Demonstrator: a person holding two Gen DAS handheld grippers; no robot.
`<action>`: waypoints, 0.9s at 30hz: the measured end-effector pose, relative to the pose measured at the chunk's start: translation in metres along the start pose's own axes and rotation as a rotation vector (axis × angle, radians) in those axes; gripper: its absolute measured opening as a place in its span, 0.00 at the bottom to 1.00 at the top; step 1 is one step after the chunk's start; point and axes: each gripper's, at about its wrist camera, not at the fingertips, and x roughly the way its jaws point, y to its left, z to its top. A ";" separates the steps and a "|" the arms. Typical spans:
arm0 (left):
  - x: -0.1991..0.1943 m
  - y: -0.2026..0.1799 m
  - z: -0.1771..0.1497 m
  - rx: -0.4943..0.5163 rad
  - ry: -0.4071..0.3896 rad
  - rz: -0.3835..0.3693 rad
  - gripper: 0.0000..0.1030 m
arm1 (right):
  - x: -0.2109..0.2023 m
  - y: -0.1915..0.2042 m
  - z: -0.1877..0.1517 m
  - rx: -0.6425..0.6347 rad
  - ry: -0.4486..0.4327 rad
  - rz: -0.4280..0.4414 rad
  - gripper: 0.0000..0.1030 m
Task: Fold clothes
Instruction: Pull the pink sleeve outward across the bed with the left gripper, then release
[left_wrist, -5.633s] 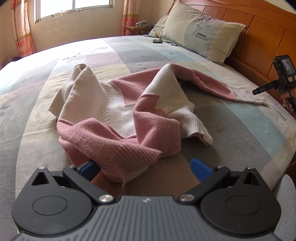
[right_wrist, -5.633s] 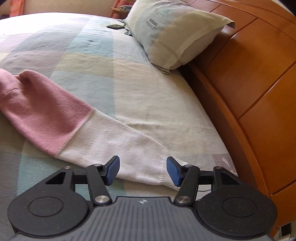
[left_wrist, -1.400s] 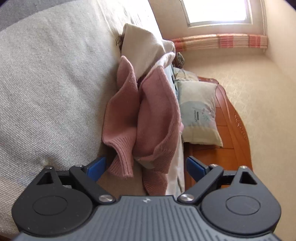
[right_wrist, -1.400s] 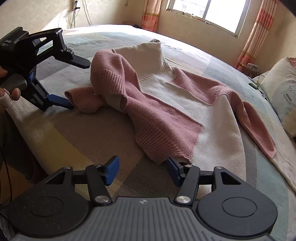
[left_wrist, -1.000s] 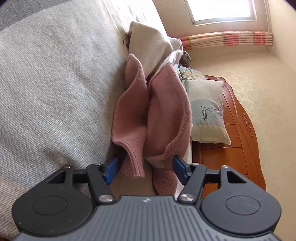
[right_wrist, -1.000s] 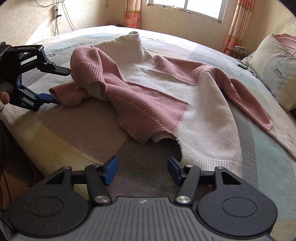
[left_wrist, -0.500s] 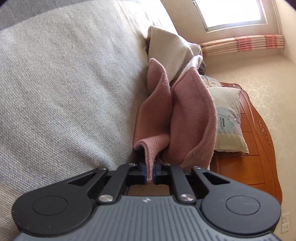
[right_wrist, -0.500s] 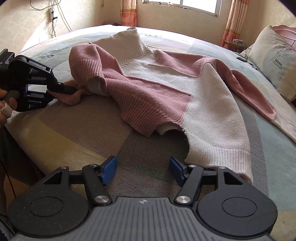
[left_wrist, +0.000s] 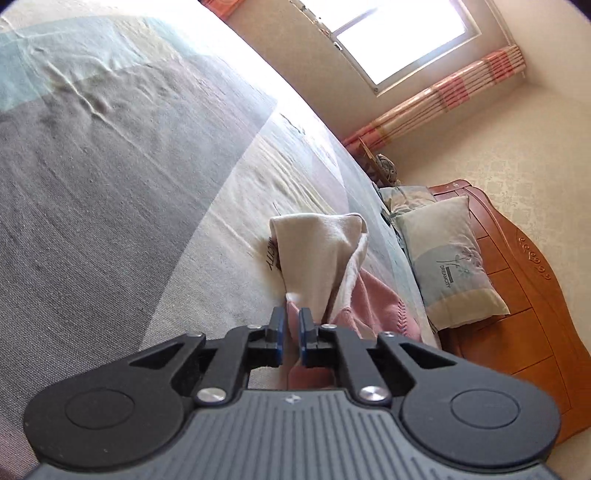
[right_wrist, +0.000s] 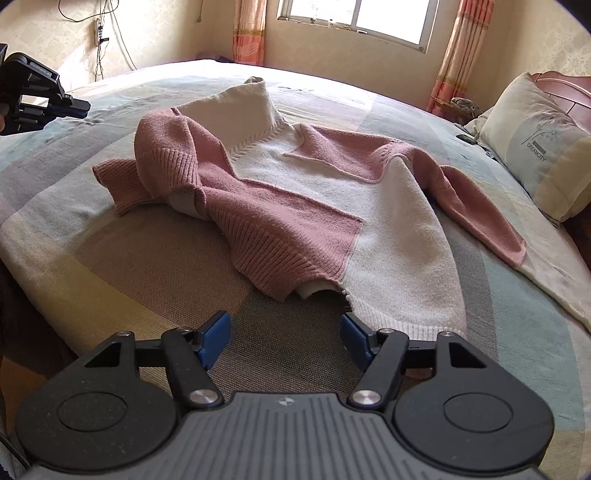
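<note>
A pink and cream sweater (right_wrist: 332, 192) lies spread on the bed, its left side bunched up and one sleeve stretched toward the pillow. Its pink cuff (right_wrist: 118, 184) rests on the bedspread at the left. My left gripper (right_wrist: 83, 105) hovers above and left of that cuff, clear of the cloth. In the left wrist view the left gripper (left_wrist: 288, 317) has a narrow gap and its jaws are opening; the sweater (left_wrist: 317, 258) shows beyond them, not pressed. My right gripper (right_wrist: 286, 328) is open and still widening, just short of the pink hem (right_wrist: 280, 266), with only bedspread between its pads.
A pillow (right_wrist: 535, 147) leans on the wooden headboard (left_wrist: 517, 295) at the right. A small dark item (right_wrist: 467, 138) lies beside the pillow. The bed's near edge (right_wrist: 22, 258) drops off at the left. A window and curtains stand behind the bed.
My left gripper shut on the pink cuff, then let it go and rose up and away from the sweater. The right gripper hardly moved and its jaws spread a little.
</note>
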 end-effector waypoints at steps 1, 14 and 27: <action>0.006 0.000 -0.008 -0.002 0.032 -0.022 0.45 | 0.001 0.002 0.001 -0.005 0.002 0.000 0.72; 0.077 0.001 -0.084 0.072 0.053 -0.080 0.46 | 0.009 0.015 0.001 -0.050 0.040 -0.007 0.72; 0.089 0.023 -0.088 -0.133 0.002 -0.083 0.13 | 0.022 0.017 -0.005 -0.011 0.082 0.020 0.72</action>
